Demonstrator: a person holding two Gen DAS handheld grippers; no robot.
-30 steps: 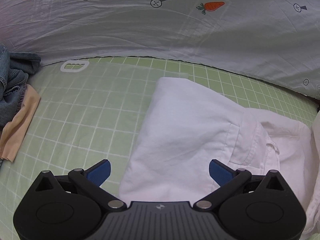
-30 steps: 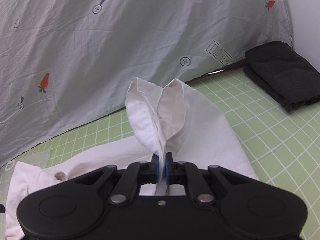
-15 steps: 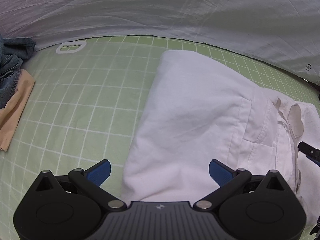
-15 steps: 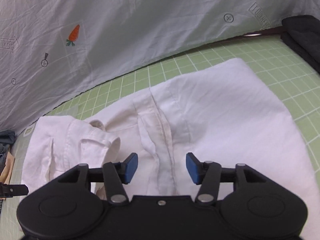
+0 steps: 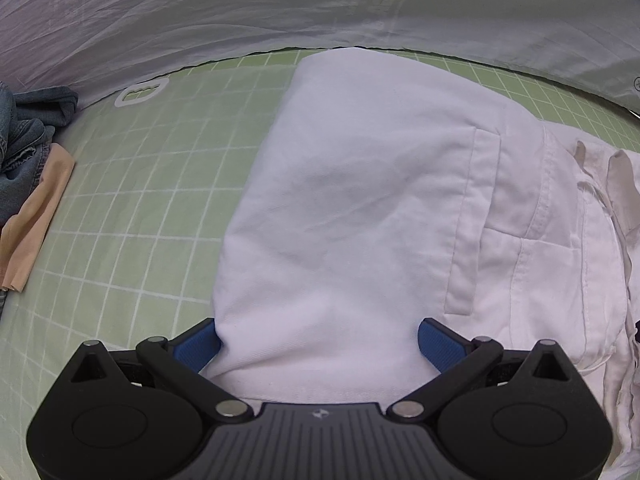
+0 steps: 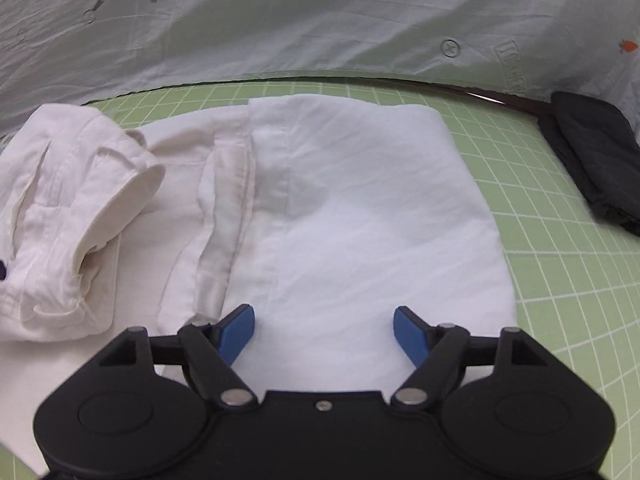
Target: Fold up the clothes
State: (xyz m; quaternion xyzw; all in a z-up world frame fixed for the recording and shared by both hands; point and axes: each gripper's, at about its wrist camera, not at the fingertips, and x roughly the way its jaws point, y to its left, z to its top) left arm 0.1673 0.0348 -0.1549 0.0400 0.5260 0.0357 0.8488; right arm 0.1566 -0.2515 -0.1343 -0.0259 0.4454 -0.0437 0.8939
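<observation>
A white shirt [image 5: 360, 208] lies partly folded on the green grid mat [image 5: 140, 200]. My left gripper [image 5: 318, 340] is open, low over the shirt's near left edge, with cloth between its blue pads but not pinched. In the right wrist view the shirt [image 6: 360, 208] lies flat with its button placket and collar [image 6: 120, 188] to the left. My right gripper [image 6: 324, 334] is open over the shirt's near right part and holds nothing.
Blue jeans [image 5: 24, 148] and a beige cloth [image 5: 32, 220] lie at the mat's left edge. A folded black garment [image 6: 592, 160] lies at the right. A grey printed sheet [image 6: 320, 20] hangs behind the mat. A white ring tab [image 5: 140, 94] lies near the back.
My right gripper opened and let go of the raised shirt fold, which now lies flat. Both grippers moved forward and lower over the shirt. My left gripper stayed open.
</observation>
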